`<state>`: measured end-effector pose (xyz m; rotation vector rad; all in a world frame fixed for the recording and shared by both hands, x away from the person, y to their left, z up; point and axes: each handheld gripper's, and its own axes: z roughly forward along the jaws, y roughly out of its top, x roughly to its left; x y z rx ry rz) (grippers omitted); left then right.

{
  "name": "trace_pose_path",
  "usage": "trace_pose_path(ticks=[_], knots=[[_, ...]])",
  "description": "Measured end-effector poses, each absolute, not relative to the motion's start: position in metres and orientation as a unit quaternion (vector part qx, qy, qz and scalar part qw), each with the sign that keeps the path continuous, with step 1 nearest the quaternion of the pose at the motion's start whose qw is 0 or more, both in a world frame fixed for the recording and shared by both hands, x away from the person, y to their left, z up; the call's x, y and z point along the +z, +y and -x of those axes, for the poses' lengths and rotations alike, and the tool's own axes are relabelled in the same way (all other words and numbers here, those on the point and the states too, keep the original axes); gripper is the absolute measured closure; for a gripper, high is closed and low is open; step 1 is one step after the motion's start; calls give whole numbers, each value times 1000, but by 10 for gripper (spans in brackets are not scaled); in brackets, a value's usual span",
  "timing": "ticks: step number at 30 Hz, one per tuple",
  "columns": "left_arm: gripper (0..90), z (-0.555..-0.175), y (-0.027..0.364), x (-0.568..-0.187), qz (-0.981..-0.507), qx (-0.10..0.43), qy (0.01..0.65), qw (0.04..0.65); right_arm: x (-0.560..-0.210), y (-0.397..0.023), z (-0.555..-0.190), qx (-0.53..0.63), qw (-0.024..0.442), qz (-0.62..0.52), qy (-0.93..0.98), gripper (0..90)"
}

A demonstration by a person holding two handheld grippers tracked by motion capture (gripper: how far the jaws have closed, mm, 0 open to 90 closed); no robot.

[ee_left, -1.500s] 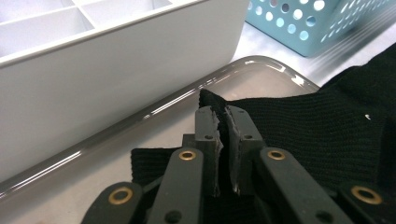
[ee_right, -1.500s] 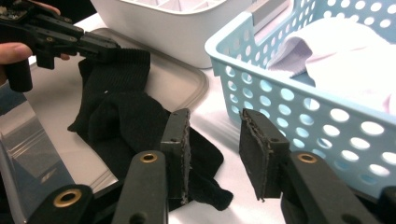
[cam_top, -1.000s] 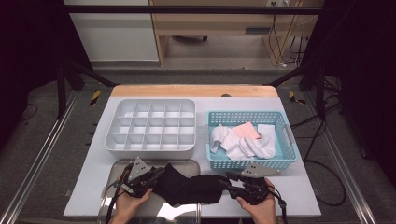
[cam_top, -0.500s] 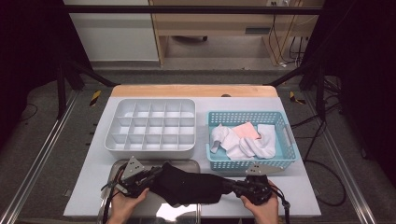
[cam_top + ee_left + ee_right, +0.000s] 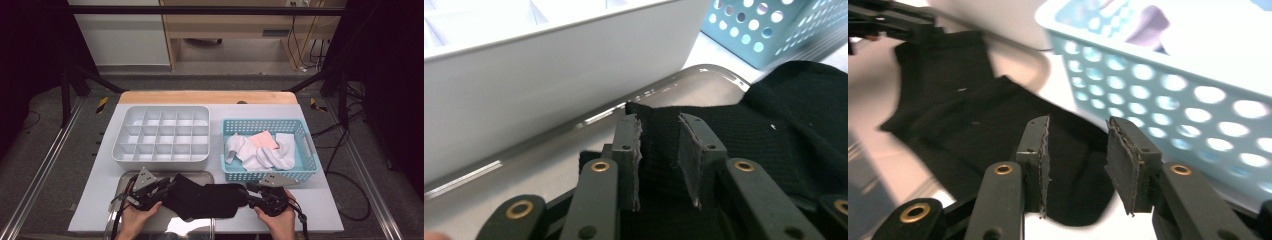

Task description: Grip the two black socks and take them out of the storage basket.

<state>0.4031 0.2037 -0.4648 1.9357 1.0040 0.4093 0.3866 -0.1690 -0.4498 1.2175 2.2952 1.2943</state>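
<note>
In front of basket (image 5: 270, 172): black cloth (image 5: 207, 200) btwn left gripper (image 5: 659, 160) & right gripper (image 5: 1075, 162), both just opening, released.

Grey floor (image 5: 60, 150) lying around white table (image 5: 320, 200); wooden desk (image 5: 225, 20) standing behind, cables (image 5: 305, 40) hanging right.

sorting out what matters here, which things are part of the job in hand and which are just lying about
In the job:
- black sock
- left tongs, jaws just opened around its edge
- right tongs, just opened over its end
- metal tray

Lying about:
- white divided box
- blue basket
</note>
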Motion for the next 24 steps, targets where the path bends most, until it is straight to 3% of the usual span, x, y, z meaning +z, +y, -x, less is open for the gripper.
trace_pose_path(ticks=[8,15,16,19,24], knots=[[836,-403,199,-470,-793,170,407,420,-474,-162,-394,393,116,-425,807,614],[873,-404,195,-474,-803,181,404,398,-479,-163,-396,360,137,-427,818,617],[876,-404,195,-474,-803,181,405,398,-479,-162,-395,359,139,-427,818,639],[881,-404,196,-473,-801,178,405,403,-478,-158,-395,362,119,-424,821,818],[883,-402,201,-462,-792,172,402,427,-469,-159,-392,367,119,-417,823,861]])
